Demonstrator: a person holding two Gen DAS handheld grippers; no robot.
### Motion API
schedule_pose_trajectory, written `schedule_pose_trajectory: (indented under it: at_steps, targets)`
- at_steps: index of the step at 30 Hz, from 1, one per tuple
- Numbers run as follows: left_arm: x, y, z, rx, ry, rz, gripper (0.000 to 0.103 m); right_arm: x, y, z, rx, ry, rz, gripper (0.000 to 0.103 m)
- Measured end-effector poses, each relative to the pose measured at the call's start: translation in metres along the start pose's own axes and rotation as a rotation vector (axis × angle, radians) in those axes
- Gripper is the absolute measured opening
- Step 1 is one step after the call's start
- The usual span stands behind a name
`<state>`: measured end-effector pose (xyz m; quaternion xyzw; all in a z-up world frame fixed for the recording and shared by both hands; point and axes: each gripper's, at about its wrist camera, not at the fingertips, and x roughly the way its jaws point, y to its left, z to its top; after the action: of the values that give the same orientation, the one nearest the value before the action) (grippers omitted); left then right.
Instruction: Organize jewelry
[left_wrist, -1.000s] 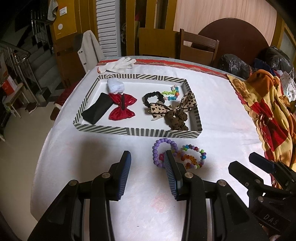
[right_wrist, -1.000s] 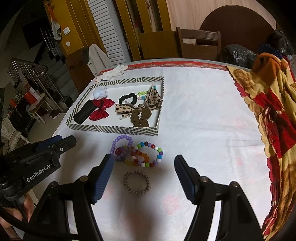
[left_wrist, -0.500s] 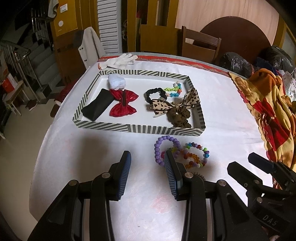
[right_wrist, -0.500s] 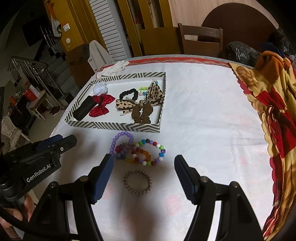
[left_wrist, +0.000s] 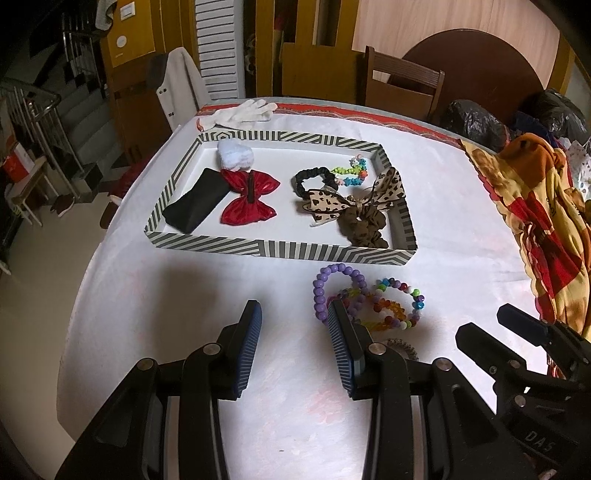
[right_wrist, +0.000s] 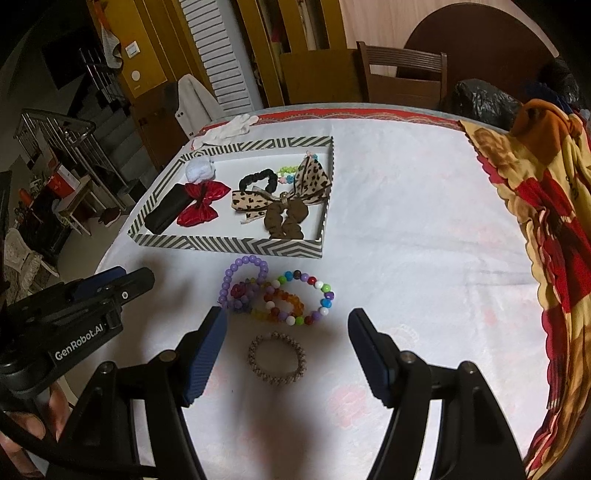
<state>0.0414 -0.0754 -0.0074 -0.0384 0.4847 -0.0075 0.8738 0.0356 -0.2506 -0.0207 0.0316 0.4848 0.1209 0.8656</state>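
Bracelet cluster (right_wrist: 277, 295) on bench (right_wrist: 406, 221), just before striped tray (right_wrist: 229, 245): beaded loops overlap, so right gripper (right_wrist: 286, 354) and left gripper (left_wrist: 293, 347), jaws apart and empty, risk lifting several tangled together.

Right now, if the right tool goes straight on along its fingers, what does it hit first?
Probably the brown bead bracelet, which lies flat on the white tablecloth centred between the open fingers of the right tool. The pile of coloured bead bracelets lies just beyond. Depth is unclear, so it could meet bare cloth first.
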Motion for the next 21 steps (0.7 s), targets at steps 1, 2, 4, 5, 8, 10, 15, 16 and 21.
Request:
schedule_pose_trajectory:
  at_steps: [1,2,4,5,8,10,15,16,21]
  targets:
    - [0.0,0.001,0.0,0.0,0.001,0.0,0.049,0.001,0.0,0.0,0.001,0.001,0.0,0.071]
    - [0.001,0.001,0.0,0.0,0.003,0.001,0.049,0.002,0.0,0.0,0.001,0.002,0.0,0.071]
    - [0.003,0.002,0.0,-0.001,0.008,0.002,0.049,0.004,-0.002,0.0,0.003,0.008,-0.003,0.071]
    - [0.004,0.003,0.0,-0.004,0.012,0.002,0.049,0.006,-0.002,0.0,0.005,0.012,-0.004,0.071]
    - [0.008,0.007,0.0,-0.009,0.023,0.0,0.049,0.011,-0.005,-0.001,0.009,0.024,-0.004,0.071]
    - [0.011,0.008,0.0,-0.01,0.031,0.0,0.049,0.015,-0.006,-0.001,0.008,0.032,-0.006,0.071]
    - [0.021,0.015,-0.001,-0.021,0.064,-0.02,0.049,0.028,-0.014,-0.005,0.015,0.062,-0.016,0.071]
    - [0.023,0.018,-0.001,-0.028,0.072,-0.029,0.049,0.031,-0.016,-0.005,0.019,0.066,-0.017,0.071]
    - [0.04,0.03,-0.001,-0.078,0.139,-0.12,0.049,0.044,-0.033,-0.009,0.049,0.076,-0.023,0.071]
